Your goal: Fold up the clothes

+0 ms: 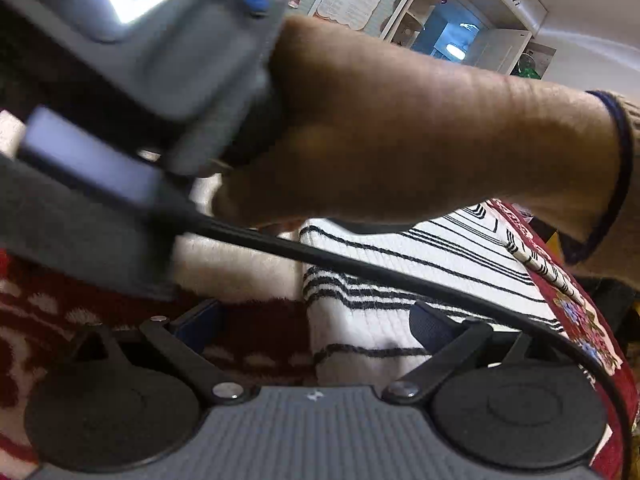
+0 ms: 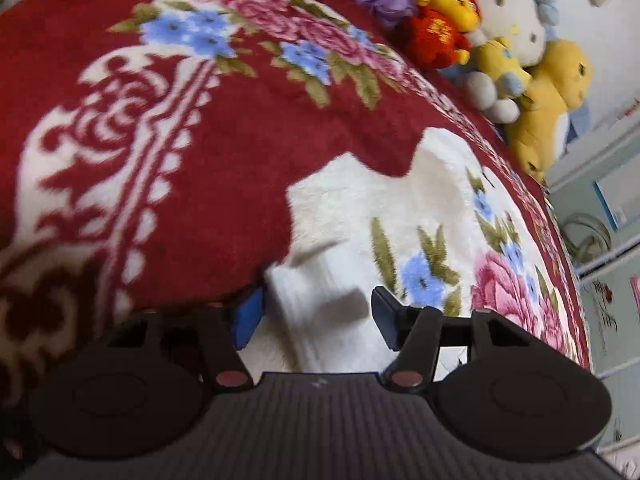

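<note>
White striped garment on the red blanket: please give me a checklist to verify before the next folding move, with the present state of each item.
1. White knitted garment with black stripes lies flat on the red floral plush blanket: ok.
2. Left gripper has its jaws open, with the garment's edge between them: ok.
3. Right gripper has its jaws open, with white cloth between them: ok.
4. Left view free: not ok; the right hand holding its grey gripper body and a black cable cross it.
5. Fold edges aligned: cannot tell; both views are blurred.
6. Plush toys away from the cloth: ok.
</note>
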A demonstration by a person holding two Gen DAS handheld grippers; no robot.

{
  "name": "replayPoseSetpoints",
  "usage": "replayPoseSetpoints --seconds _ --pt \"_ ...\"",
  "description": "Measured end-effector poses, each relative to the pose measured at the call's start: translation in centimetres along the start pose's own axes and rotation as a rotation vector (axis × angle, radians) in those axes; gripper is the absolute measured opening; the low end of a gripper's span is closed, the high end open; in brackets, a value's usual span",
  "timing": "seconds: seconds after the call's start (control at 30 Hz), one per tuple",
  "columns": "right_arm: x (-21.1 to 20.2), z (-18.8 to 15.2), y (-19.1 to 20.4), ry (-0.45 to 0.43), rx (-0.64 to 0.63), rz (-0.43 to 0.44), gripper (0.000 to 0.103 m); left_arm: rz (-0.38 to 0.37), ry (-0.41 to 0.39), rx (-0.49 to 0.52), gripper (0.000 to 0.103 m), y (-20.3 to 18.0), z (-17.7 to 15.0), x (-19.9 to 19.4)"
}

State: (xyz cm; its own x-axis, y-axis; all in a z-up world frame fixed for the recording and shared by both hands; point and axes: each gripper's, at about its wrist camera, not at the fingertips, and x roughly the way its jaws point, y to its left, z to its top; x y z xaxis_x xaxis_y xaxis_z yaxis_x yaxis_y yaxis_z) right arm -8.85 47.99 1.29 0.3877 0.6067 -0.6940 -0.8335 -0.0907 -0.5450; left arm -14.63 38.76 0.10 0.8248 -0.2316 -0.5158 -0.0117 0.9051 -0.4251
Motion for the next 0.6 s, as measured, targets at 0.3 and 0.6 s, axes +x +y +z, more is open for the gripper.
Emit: replayPoseSetpoints --seconds 0.3,0.6 --pt "-3.1 -1.4 -8.0 -0.093 0.498 -0.035 0.011 -0.002 0.000 -0.005 0.103 0.0 0.1 -0.2" --pt "-15.8 -12.4 -22.1 -0.423 1.380 -0.154 0.011 0.057 0.032 0.068 0.103 -1.3 0.0 0.1"
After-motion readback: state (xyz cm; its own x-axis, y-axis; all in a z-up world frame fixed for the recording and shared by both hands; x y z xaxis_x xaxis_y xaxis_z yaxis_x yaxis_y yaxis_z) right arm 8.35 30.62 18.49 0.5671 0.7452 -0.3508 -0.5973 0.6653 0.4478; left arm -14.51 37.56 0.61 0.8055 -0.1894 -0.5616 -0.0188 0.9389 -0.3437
